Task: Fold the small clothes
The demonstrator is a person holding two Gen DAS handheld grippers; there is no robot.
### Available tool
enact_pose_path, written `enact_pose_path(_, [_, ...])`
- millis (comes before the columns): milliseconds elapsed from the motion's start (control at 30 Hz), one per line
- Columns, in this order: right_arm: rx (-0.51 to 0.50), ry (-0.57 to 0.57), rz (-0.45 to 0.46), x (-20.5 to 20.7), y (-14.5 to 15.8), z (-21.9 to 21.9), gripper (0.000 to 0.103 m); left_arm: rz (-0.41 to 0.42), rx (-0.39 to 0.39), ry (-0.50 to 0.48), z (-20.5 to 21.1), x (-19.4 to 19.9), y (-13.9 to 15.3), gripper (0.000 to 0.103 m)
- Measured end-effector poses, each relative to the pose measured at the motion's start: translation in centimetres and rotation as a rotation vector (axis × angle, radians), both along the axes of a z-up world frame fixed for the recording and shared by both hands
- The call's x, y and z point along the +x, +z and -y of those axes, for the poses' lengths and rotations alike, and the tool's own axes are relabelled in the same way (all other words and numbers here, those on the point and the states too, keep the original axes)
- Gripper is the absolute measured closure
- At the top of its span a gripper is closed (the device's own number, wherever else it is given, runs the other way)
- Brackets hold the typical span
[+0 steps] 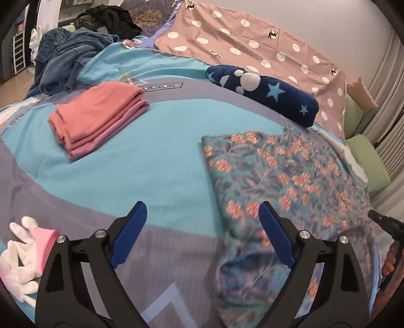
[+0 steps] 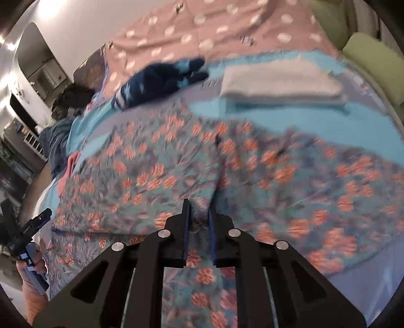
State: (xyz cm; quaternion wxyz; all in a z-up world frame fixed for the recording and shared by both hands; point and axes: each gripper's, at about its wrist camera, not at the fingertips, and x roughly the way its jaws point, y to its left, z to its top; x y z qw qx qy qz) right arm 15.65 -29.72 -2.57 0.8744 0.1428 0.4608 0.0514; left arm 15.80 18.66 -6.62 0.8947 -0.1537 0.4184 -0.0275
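Floral garment pinched by tilted right gripper (left gripper gapes empty).

Left claw angled downward, its blue fingers spread wide with nothing between them; right claw nearly closed, pinching a fold of floral cloth.

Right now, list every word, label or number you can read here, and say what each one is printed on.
"...LOVE", closing a boxed caption on the bedspread; the word before it is too blurred to read.
Small purple lettering at the bedspread's far end: too small to read.
Nothing legible in the right wrist view.
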Motion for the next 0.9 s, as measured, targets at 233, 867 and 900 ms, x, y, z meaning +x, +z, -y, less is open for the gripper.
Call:
enact_pose_path(233, [-0.181,-0.103,-0.047,-1.1,0.9,0.2,0.054,-0.055,-0.036,-0.015,0.5,3.5,-1.3,0.014])
enact_pose_path(867, [-0.388,0.767,-0.184,14.9,0.2,-41.9,0.054,0.05,-0.178,-0.179,-0.9,-0.1,-2.5,0.046])
enact_pose_path(900, [-0.436,0.779,-0.197,15.3,-0.7,-43.6,0.053,0.051,-0.182,-0.187,-0.8,-0.2,-2.5,0.047])
